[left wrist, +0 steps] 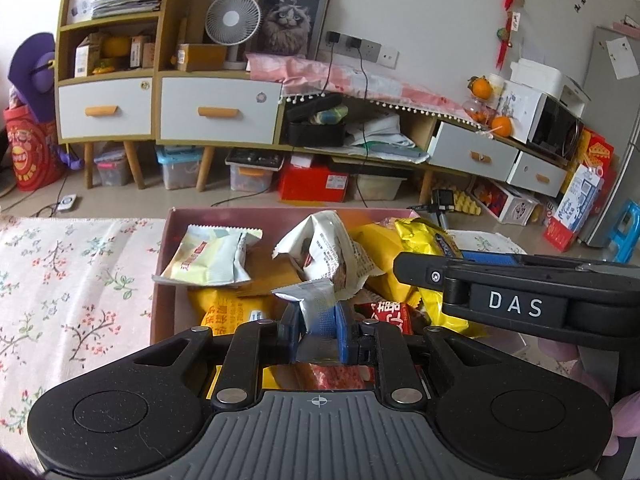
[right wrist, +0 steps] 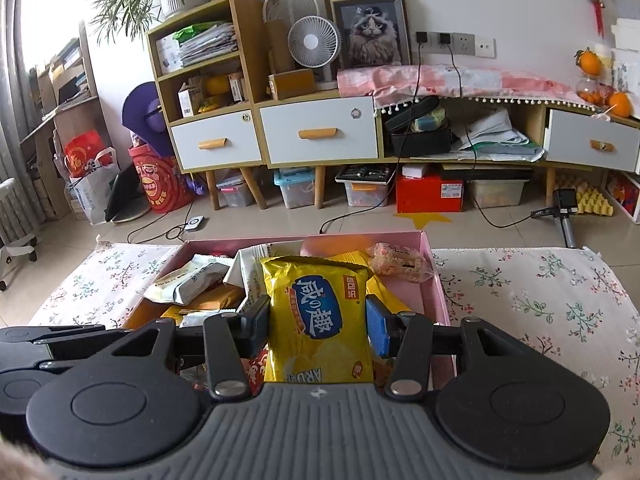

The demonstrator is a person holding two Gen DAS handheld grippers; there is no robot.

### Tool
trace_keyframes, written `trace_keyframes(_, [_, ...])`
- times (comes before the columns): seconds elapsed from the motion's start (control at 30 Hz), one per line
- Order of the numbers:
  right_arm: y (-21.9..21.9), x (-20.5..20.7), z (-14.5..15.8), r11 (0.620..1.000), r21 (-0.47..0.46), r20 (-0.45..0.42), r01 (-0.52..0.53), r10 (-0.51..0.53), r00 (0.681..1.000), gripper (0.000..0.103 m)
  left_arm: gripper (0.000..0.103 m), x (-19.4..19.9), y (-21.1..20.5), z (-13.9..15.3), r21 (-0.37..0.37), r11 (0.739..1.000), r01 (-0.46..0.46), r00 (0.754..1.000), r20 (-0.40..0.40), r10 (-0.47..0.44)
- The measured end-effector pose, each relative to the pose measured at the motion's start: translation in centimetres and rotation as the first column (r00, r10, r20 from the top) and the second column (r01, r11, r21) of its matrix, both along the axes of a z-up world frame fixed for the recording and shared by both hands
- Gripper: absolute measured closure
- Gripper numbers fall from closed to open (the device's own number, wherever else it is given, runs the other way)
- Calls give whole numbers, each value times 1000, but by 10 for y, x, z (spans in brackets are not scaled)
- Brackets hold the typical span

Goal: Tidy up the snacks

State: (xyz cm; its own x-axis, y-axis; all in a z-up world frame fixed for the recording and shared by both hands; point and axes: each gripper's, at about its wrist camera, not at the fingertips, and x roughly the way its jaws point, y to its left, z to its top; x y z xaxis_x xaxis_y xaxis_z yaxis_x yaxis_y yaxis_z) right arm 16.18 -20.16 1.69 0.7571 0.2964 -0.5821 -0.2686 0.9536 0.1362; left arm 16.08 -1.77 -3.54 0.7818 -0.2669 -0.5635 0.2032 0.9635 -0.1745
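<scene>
Hovering over the pink box (right wrist: 434, 276), both grippers carry snacks, presumably for dropping in among the rest. The left gripper (left wrist: 318, 330) is nearly closed, its blue pads pinching a small silver packet (left wrist: 316, 304) upright by its lower end, above the box's near middle. The right gripper (right wrist: 318, 326) clamps a yellow bag (right wrist: 320, 320) by its sides, lengthwise, toward the box's right half. Loose packets already crowd the box, which sits on the floral cloth (right wrist: 540, 304).
</scene>
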Motion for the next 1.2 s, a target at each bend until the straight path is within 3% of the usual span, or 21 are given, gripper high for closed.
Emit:
trace_keyframes(0.07, [0, 0, 1, 1000, 1, 6, 6, -6, 1000, 49, 78, 0, -1, 0, 7, 1000, 3, 1000, 13, -3])
trace_keyframes(0.17, [-3, 0, 3, 1000, 9, 6, 6, -6, 1000, 40, 54, -3, -1, 1, 8, 1000, -2, 1000, 22, 2])
trace_keyframes(0.23, [-3, -2, 5, 1000, 2, 6, 12, -12, 1000, 35, 47, -4, -2, 3, 4, 1000, 8, 1000, 21, -8])
trace_keyframes(0.3, [-3, -4, 8, 1000, -1, 8, 15, -15, 1000, 31, 34, -8, -4, 6, 27, 1000, 3, 1000, 18, -3])
trace_keyframes(0.5, [-14, -10, 16, 999, -9, 5, 49, -49, 999, 21, 18, -23, -4, 15, 60, 998, -15, 1000, 2, 15])
trace_keyframes(0.93, [-36, -46, 18, 987, -78, -61, 142, -147, 987, 8, 3, -80, 5, 24, 127, 990, -68, 991, -107, 82])
trace_keyframes(1.2, [-30, -79, 19, 982, -143, -125, 122, -140, 982, 3, 2, -115, 10, 28, 168, 979, -114, 972, -184, 145])
